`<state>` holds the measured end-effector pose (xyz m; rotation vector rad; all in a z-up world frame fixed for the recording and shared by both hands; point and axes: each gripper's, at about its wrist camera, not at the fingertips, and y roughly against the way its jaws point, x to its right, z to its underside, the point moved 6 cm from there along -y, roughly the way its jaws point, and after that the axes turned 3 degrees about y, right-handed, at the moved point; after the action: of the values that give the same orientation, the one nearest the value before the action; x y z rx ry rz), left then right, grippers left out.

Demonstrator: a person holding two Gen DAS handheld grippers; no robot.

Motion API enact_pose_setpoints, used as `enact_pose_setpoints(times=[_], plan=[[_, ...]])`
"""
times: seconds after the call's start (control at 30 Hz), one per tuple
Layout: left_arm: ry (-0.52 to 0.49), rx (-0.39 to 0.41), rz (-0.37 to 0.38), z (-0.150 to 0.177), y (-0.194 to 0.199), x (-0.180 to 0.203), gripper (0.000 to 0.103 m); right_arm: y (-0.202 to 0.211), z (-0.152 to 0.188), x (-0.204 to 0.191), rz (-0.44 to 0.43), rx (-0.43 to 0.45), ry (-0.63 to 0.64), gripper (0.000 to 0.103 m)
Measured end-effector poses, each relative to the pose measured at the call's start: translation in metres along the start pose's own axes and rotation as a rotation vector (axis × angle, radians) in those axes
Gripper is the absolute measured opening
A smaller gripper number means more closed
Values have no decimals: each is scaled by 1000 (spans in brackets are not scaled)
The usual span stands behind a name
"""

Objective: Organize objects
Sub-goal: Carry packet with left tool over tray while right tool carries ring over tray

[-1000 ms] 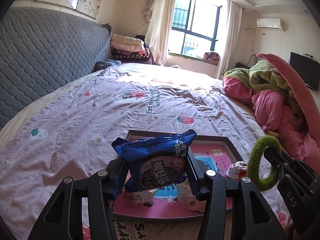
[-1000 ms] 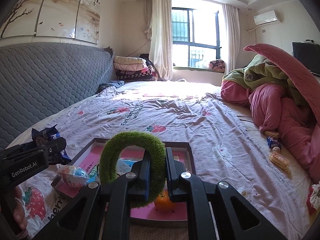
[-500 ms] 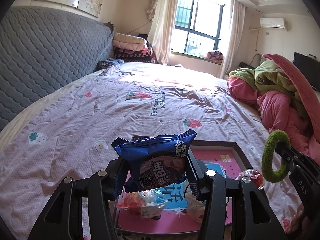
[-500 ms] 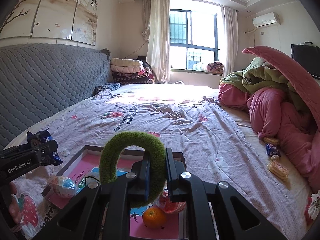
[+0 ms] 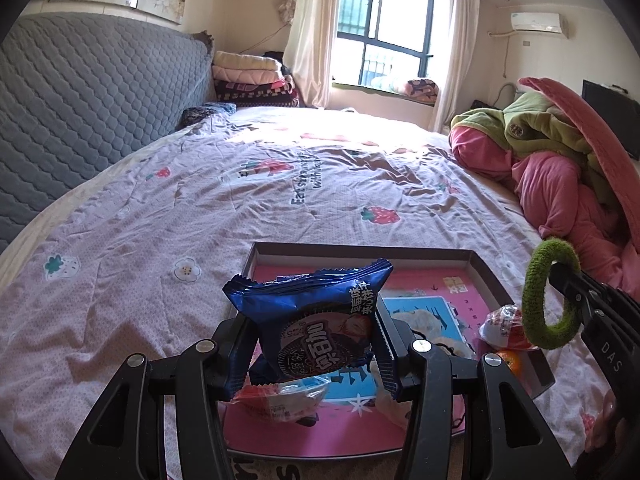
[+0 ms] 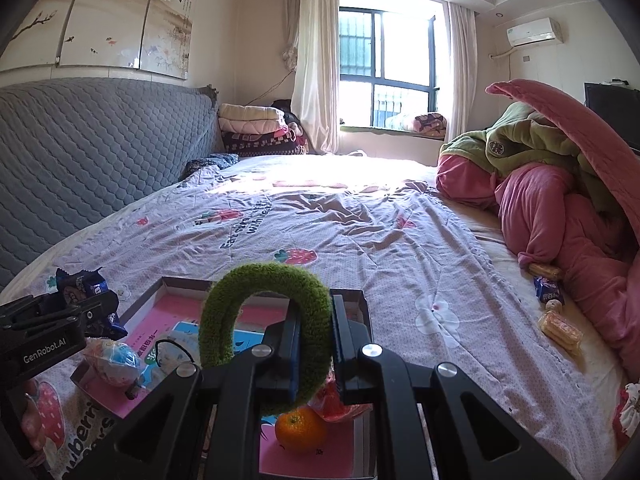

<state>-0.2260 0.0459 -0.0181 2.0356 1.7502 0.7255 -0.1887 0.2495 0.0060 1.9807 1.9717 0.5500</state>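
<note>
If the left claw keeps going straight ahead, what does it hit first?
Probably nothing soon: the left claw, gripping the cookie packet, points over the tray toward bare bedspread. Depth is unclear.

Pretty sunny bedroom here: a big barred window (image 6: 386, 76) at 12 o'clock with pale curtains (image 6: 312, 64) either side throws a bright patch across the far end of a wide bed (image 5: 256, 208) covered in a lilac strawberry-print sheet. A grey quilted headboard (image 6: 92, 152) runs along the 9 o'clock side under floral wall panels (image 6: 116, 16), with folded blankets (image 6: 256, 128) stacked in the corner at about 11 o'clock. At 2 o'clock there's a wall air conditioner (image 6: 534, 32) on the cream wall, and at 3 o'clock a heap of pink and green bedding (image 6: 560, 184) with a dark TV screen (image 6: 612, 112) behind it.
</note>
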Motion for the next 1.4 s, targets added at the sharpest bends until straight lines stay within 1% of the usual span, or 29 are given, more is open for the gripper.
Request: enact_pose_setpoints(times=[0.2, 0.33, 0.5, 0.7, 0.8, 1.23, 1.4], plan=[[8, -36, 27, 9, -10, 2, 54, -3, 8, -3, -3, -19, 18, 13], [-16, -47, 27, 14, -12, 5, 54, -4, 13, -5, -4, -27, 37, 13], [-53, -48, 24, 18, -12, 8, 54, -7, 19, -4, -3, -43, 51, 13], [-87, -63, 43, 23, -12, 11, 54, -7, 24, -6, 0, -58, 71, 13], [-116, -57, 37, 25, -11, 13, 54, -8, 26, -7, -4, -65, 78, 13], [-164, -61, 71, 33, -7, 34, 54, -5, 28, -2, -14, -72, 66, 13], [-187, -70, 68, 38, -9, 39, 54, -6, 33, -3, -21, -87, 87, 13]])
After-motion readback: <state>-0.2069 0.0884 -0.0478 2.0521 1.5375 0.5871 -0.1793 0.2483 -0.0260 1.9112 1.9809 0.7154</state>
